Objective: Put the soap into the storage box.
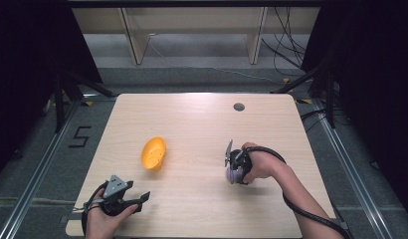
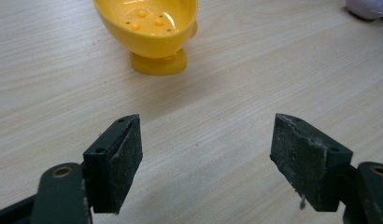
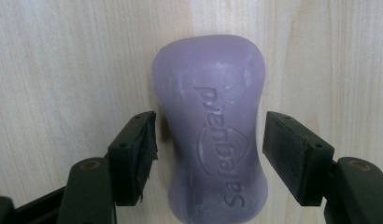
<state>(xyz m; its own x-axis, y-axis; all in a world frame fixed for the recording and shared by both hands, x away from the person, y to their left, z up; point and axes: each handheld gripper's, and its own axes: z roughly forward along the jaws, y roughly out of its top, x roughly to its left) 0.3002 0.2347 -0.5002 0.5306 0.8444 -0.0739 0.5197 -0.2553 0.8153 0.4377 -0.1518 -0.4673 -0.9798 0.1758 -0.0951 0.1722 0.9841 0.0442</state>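
Grasp step, soap pickup, not yet closed. Right claw (image 1: 234,167) pointing down at the purple soap bar (image 3: 210,126), jaws straddling the bar's narrow waist, one pad (image 3: 138,149) on each long side. Thin gaps visible between pads and soap in the right gripper view, so jaws apart, nothing clamped. Bar lying flat on the wood surface (image 1: 202,124), embossed lettering up, long axis running 12 to 6 in that view.

In the high view, soap (image 1: 233,175) sitting at about 4 o'clock from surface centre, tucked under the right hand. Yellow soap dish (image 1: 153,153) tipped on its side at about 9 o'clock from centre, well apart from the soap. Drain holes and stubby foot of the dish (image 2: 150,28) showing in the left gripper view, at 11 o'clock from the claw; edge of the soap at the far 1 o'clock corner.

Left claw (image 1: 141,200) parked low at 7 o'clock of the surface, jaws wide apart, empty, aimed toward the dish.

Judged next move: squeeze the right jaws onto the bar's waist, then lift. Calls for a centred, firm pinch, since the rounded, likely slick sides could let the bar squirt out. Likely destination the dish, which probably needs righting first with the left claw, so a two-hand sequence.
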